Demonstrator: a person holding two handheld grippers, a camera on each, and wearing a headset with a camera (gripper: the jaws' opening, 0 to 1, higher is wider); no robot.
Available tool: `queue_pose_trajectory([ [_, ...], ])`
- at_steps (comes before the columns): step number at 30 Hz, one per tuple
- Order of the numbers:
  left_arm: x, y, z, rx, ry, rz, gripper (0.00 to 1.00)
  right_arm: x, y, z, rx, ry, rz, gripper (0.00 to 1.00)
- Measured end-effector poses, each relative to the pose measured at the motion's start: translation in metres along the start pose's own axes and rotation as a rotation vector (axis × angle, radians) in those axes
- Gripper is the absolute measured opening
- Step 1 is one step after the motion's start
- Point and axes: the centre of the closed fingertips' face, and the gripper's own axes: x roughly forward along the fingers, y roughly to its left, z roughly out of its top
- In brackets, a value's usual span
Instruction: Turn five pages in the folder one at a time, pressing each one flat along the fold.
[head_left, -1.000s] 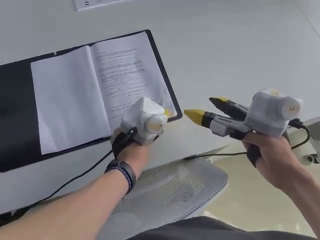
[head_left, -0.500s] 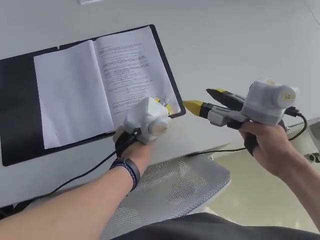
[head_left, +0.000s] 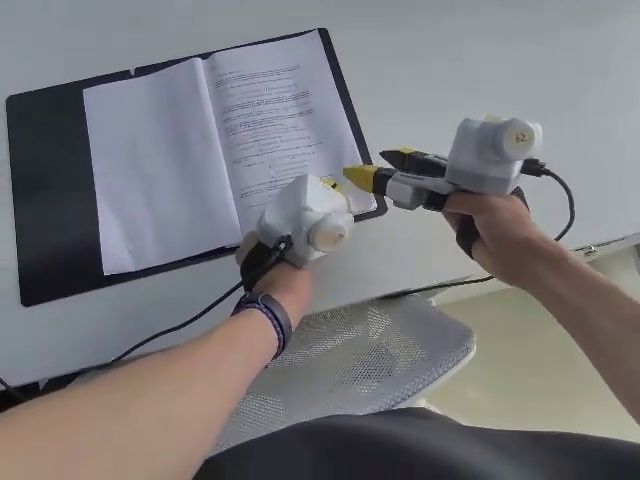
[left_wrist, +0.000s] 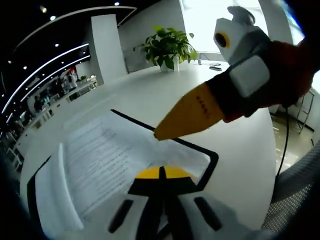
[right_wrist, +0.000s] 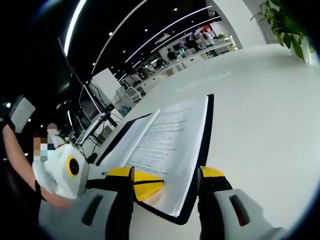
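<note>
- Left gripper (head_left: 333, 190) is seen in the head view at the lower right corner of the folder (head_left: 50, 200), which lies open on the white table (head_left: 470, 60). Its tips are mostly hidden behind its own white body, so its state cannot be told here.
- In the same view the right gripper (head_left: 378, 168) is held just beside it. Its jaws are spread and pointed at that corner of the printed page (head_left: 280, 110). A blank page (head_left: 160, 190) lies on the other side of the fold.
- In the left gripper view, the jaws of the left gripper (left_wrist: 160, 172) are seen pressed together over the printed page (left_wrist: 100, 160), near its corner. Whether a sheet is caught between them cannot be told. One yellow jaw of the right gripper (left_wrist: 190, 114) is seen with its tip just above the page's outer edge.
- In the right gripper view, the jaws of the right gripper (right_wrist: 166, 171) are spread wide, one on either side of the folder's (right_wrist: 209, 115) near corner. The yellow tips of the left gripper (right_wrist: 147, 184) are seen between them, at the page corner.
</note>
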Motion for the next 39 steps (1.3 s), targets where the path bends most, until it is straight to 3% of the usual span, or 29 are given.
queue_pose_trajectory([
  [1, 0.006, 0.001, -0.001, 0.020, 0.002, -0.005, 0.00, 0.002, 0.000, -0.001, 0.001, 0.004, 0.003, 0.49],
  [7, 0.006, 0.004, 0.000, -0.020, -0.008, -0.013, 0.00, 0.015, 0.002, -0.005, 0.024, 0.030, 0.016, 0.48],
  [9, 0.006, 0.005, -0.001, -0.065, -0.015, -0.022, 0.00, 0.014, 0.003, -0.007, 0.014, 0.041, 0.012, 0.50],
  [10, 0.005, 0.005, 0.000, -0.145, -0.028, -0.025, 0.00, 0.014, 0.003, -0.007, 0.015, 0.040, 0.011, 0.50],
  [11, 0.004, 0.005, 0.000, -0.171, -0.030, -0.030, 0.00, 0.013, 0.002, -0.007, 0.015, 0.040, 0.008, 0.48],
  [16, 0.006, 0.005, 0.000, -0.157, -0.004, -0.071, 0.00, 0.009, 0.001, 0.000, 0.024, 0.020, 0.000, 0.45],
  [21, 0.006, 0.005, 0.000, -0.179, -0.007, -0.078, 0.00, 0.015, 0.001, -0.003, 0.016, 0.046, 0.003, 0.45],
  [29, 0.006, 0.004, 0.001, -0.179, -0.014, -0.080, 0.00, 0.015, 0.000, 0.000, 0.029, 0.043, 0.005, 0.46],
  [35, 0.006, 0.004, 0.001, -0.182, -0.016, -0.084, 0.00, 0.013, -0.003, 0.003, 0.075, 0.013, 0.003, 0.42],
  [39, 0.006, 0.004, 0.000, -0.183, -0.013, -0.082, 0.00, 0.009, -0.005, 0.003, 0.070, 0.008, -0.009, 0.33],
])
